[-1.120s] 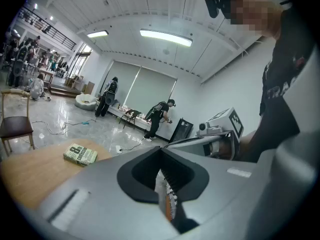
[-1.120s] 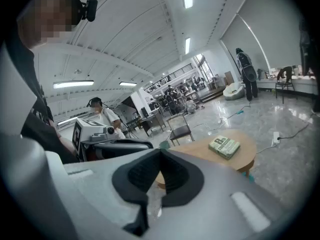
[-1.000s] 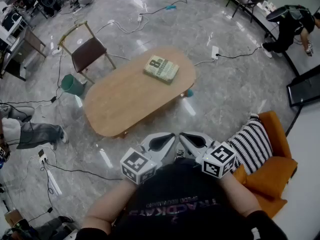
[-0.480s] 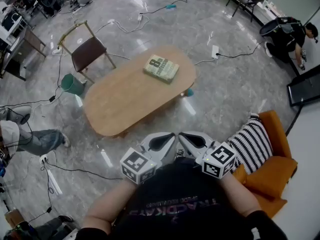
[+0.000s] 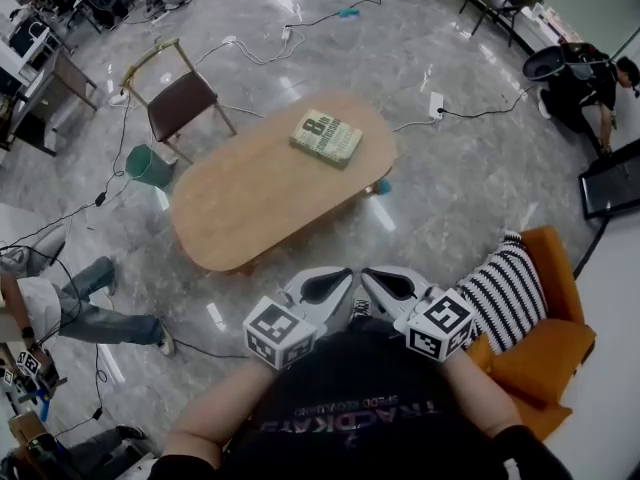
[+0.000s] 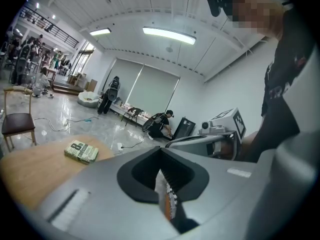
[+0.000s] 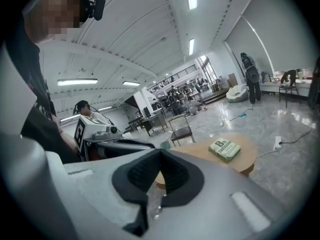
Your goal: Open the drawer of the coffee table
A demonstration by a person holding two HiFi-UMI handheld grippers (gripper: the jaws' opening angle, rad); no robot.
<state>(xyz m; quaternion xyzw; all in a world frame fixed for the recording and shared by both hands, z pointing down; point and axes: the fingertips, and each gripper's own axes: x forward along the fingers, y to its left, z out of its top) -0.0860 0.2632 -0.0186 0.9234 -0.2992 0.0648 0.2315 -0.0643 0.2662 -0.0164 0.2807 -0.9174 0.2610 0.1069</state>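
Left gripper (image 6: 160, 151): jaws pressed together, nothing between them; held low in the head view, just left of centre, against the holder's dark shirt.

Right gripper (image 7: 160, 152): jaws likewise closed and empty; just beside the left one, tips nearly meeting.

Counter (image 5: 260, 193): low oval coffee table with a wooden top, at the centre of the head view and well apart from both grippers. Its drawer cannot be made out in any view.

Book (image 5: 326, 138): green and white cover, lying flat on the counter towards its upper right end.

Chair (image 5: 180, 103): wooden frame and dark seat, upper left of the counter.

Green bin (image 5: 147, 166): on the floor between the chair and the counter's left end.

Orange armchair (image 5: 555, 343): lower right, with a striped cushion (image 5: 505, 293) on it.

Cables (image 5: 255, 58): trailing over the glossy grey floor above the counter.

Person (image 5: 580, 78): crouching at the upper right edge.
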